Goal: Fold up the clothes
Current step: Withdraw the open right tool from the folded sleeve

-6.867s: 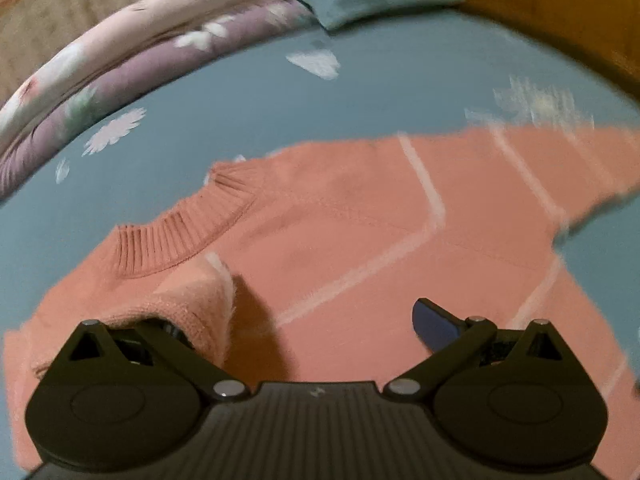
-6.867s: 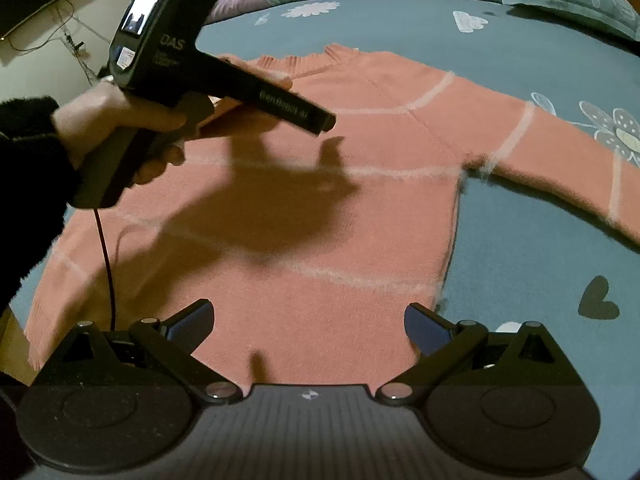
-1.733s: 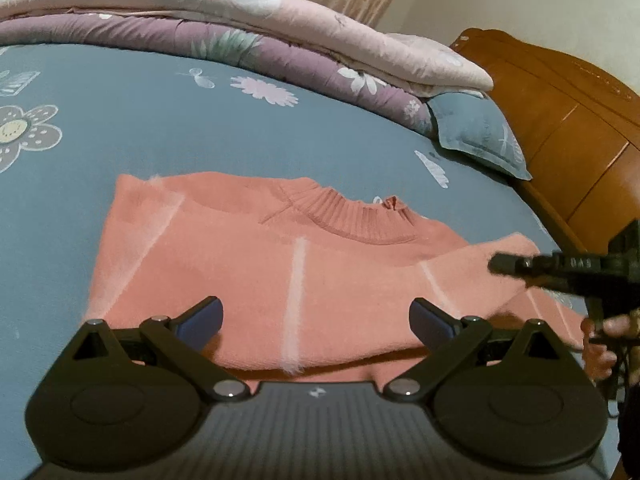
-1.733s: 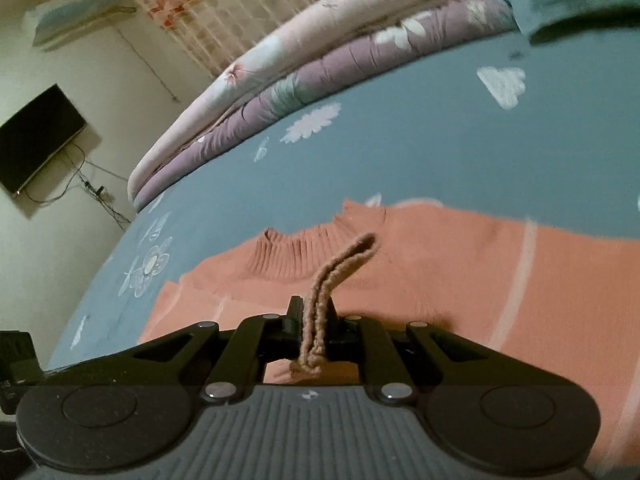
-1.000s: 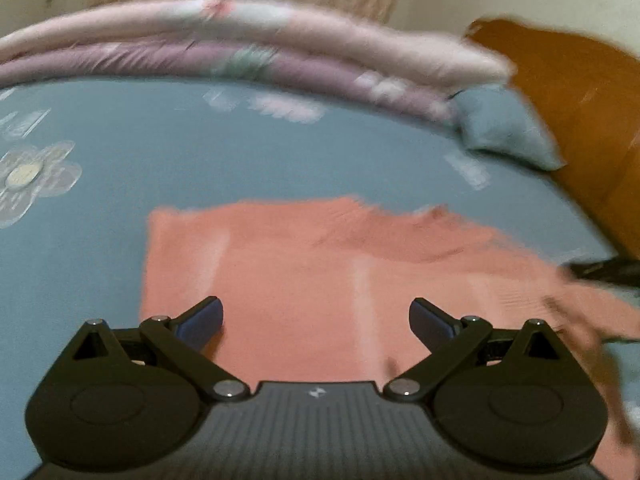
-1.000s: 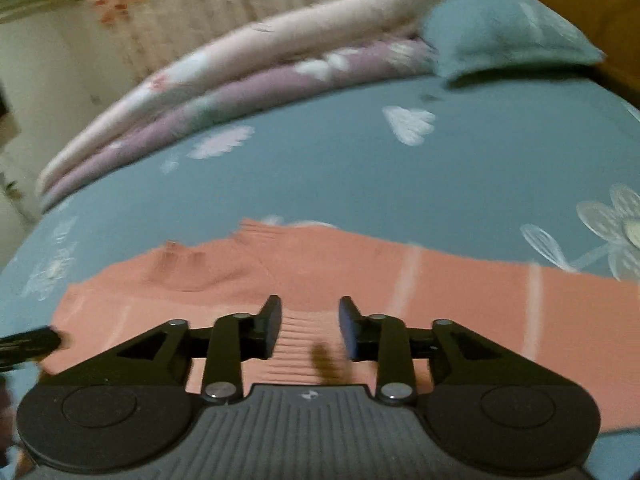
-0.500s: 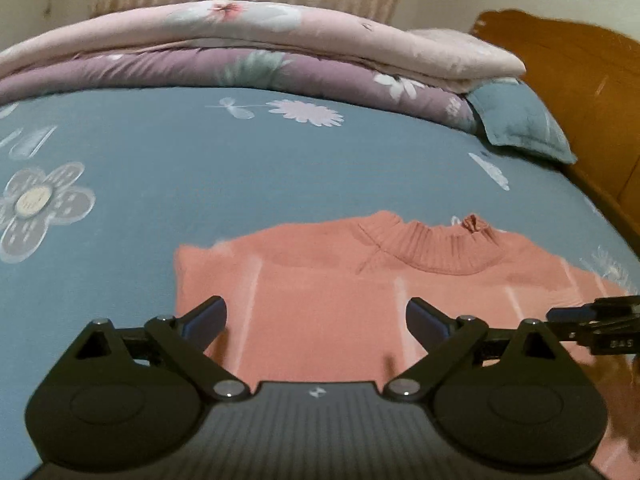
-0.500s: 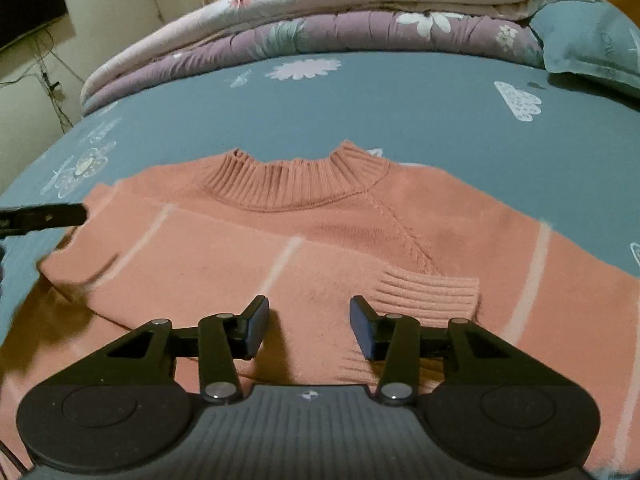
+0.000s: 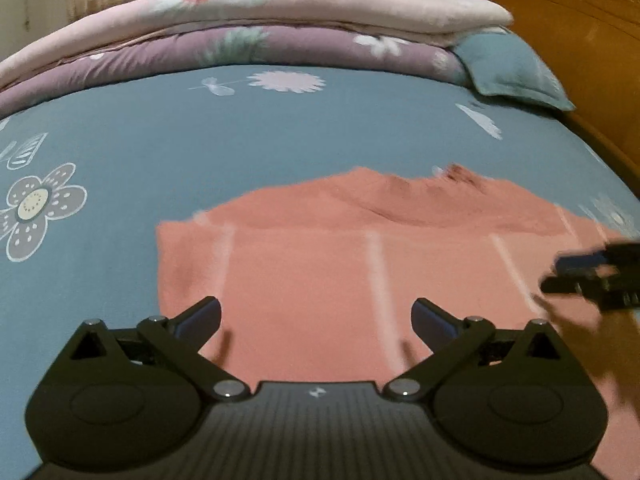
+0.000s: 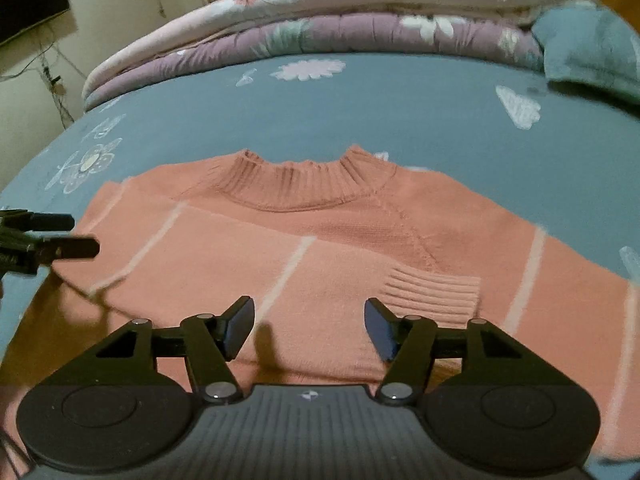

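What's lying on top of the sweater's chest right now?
A sleeve folded across the salmon sweater, its ribbed cuff resting right of centre below the collar. The front panel beneath the sleeve is hidden. Neither gripper touches it.

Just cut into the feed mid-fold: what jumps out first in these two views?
The salmon-pink sweater lies flat on the blue flowered bedsheet, one ribbed cuff folded across its front. Both the right hand-held gripper and left hand-held gripper hover open over it, empty. Stacked quilts line the far edge.
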Available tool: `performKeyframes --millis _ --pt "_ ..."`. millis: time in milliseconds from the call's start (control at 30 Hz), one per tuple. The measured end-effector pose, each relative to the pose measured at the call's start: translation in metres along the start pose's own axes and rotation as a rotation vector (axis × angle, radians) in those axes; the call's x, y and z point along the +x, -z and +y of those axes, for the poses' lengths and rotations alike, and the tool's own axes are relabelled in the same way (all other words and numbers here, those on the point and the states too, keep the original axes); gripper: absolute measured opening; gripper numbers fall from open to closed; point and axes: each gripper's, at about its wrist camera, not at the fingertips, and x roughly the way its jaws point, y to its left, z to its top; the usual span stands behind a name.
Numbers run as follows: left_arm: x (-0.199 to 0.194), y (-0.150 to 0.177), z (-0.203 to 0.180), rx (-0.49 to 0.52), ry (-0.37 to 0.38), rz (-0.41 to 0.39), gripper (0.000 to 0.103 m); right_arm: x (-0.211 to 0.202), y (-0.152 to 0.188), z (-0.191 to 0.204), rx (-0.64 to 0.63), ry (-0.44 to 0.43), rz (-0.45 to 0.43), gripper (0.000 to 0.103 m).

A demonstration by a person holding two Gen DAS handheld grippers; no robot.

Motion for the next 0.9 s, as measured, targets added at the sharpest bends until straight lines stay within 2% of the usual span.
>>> performKeyframes --millis 100,233,367,400,433,500,600,767,867,900 --pt "-0.005 0.016 -0.008 0.007 -0.004 0.044 0.101 -0.019 0.013 0.004 -0.022 0.016 0.016 0.074" --pt "-0.012 0.037 -0.019 0.015 -0.01 0.102 0.101 -0.024 0.041 0.002 -0.011 0.049 0.067 0.076" --pt "-0.019 0.058 -0.029 0.024 -0.016 0.16 0.101 -0.033 0.061 0.003 -0.038 0.091 0.064 0.077" --pt "-0.023 0.062 -0.029 0.021 -0.017 0.17 0.101 -0.038 0.064 0.004 -0.046 0.097 0.067 0.079" --pt "-0.027 0.066 -0.028 0.016 -0.018 0.18 0.101 -0.043 0.069 0.003 -0.041 0.101 0.074 0.086" --pt "-0.036 0.074 -0.027 0.006 -0.019 0.199 0.101 -0.051 0.08 -0.001 -0.017 0.106 0.092 0.089" --pt "-0.048 0.076 -0.03 0.001 -0.021 0.203 0.101 -0.065 0.094 -0.003 0.005 0.105 0.107 0.09" --pt "-0.056 0.071 -0.047 0.015 0.033 0.168 0.101 -0.076 0.086 0.006 0.015 0.044 0.06 0.09" --pt "-0.051 0.083 -0.061 0.055 0.033 0.21 0.101 -0.066 0.096 0.014 -0.01 0.049 0.108 0.091" --pt "-0.052 0.091 -0.063 0.075 0.016 0.216 0.101 -0.066 0.104 0.015 -0.032 0.057 0.112 0.095"
